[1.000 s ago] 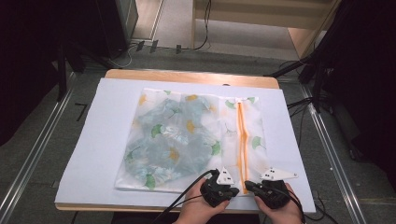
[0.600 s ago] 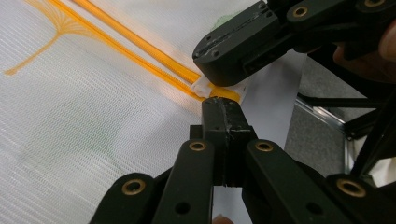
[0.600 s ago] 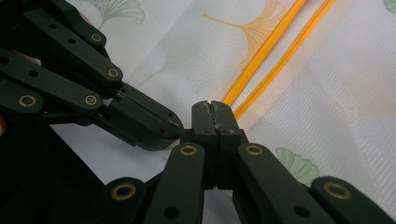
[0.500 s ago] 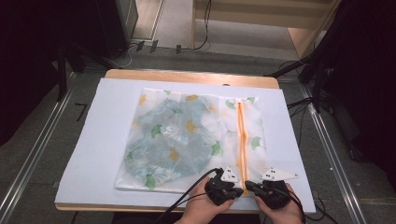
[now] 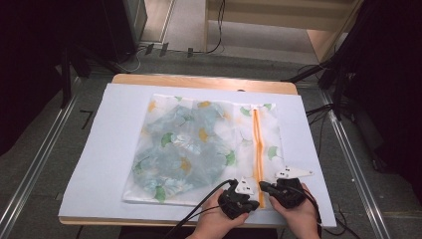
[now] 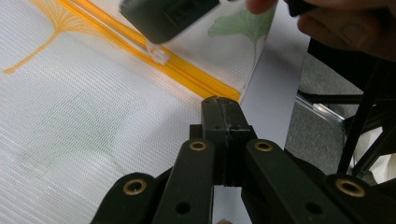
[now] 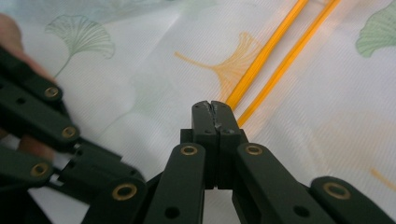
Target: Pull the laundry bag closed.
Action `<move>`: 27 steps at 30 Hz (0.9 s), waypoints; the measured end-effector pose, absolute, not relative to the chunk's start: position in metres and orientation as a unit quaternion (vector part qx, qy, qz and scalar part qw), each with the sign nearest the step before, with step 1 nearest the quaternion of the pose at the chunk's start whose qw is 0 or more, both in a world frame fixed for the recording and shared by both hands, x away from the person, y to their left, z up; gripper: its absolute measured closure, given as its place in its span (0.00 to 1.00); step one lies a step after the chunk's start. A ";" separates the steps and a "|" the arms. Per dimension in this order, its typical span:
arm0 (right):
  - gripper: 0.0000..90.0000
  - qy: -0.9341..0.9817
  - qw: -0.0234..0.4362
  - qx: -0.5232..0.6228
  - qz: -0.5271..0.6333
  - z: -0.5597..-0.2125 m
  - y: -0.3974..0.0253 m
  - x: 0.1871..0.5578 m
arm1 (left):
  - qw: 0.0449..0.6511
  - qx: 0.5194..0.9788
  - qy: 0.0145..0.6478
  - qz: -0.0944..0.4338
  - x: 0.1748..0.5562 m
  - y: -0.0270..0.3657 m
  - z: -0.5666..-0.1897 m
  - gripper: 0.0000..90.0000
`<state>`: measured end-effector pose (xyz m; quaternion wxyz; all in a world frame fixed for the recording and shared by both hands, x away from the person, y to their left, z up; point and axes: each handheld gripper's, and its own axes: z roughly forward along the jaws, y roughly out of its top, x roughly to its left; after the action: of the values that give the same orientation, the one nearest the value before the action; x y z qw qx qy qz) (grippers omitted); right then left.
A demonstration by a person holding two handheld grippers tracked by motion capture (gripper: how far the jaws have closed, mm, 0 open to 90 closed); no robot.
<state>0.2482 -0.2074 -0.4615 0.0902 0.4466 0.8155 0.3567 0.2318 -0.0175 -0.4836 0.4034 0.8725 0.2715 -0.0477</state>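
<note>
While both grippers sit at the near edge, the largest item ahead of them is the white sheet-covered wooden table (image 5: 99,149), spreading away from the jaws on every side. On it, directly ahead of both grippers, lies the translucent white mesh laundry bag printed with green and orange ginkgo leaves (image 5: 199,144), flat, holding a bluish-green bundle of fabric (image 5: 174,149) well forward and to the left of the left gripper.

An orange zipper (image 5: 257,144) runs along the bag's right portion, straight away from the grippers; its near end falls between the two of them. Left gripper view: the zipper's end (image 6: 224,91) lies just beyond the jaw tips, with the small translucent zipper slider (image 6: 158,53) a little farther up the track, under the tip of the other gripper. Right gripper view: the two orange zipper tracks (image 7: 275,46) are parted and run up and to the right from just past the jaw tips.

Left gripper (image 5: 249,199): jaws pressed together at the bag's near hem beside the zipper end; whether mesh is pinched between them, cannot tell. Right gripper (image 5: 263,188): jaws together, tips touching the mesh at the zipper; a grip on the fabric cannot be confirmed. The two grippers are just beside each other.
</note>
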 end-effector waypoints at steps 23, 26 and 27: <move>1.00 0.805 0.115 0.461 0.357 -0.451 -0.210 0.330 | 0.405 0.873 0.270 -0.040 0.230 -0.018 -0.484 1.00; 1.00 0.803 0.116 0.462 0.359 -0.450 -0.209 0.341 | 0.404 0.874 0.267 -0.038 0.230 -0.017 -0.484 1.00; 1.00 0.803 0.118 0.462 0.358 -0.450 -0.209 0.343 | 0.404 0.874 0.267 -0.038 0.230 -0.017 -0.484 1.00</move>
<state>0.3425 -0.2088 -0.4498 0.1177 0.4615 0.8031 0.3579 0.2297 -0.0174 -0.4837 0.4036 0.8742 0.2674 -0.0377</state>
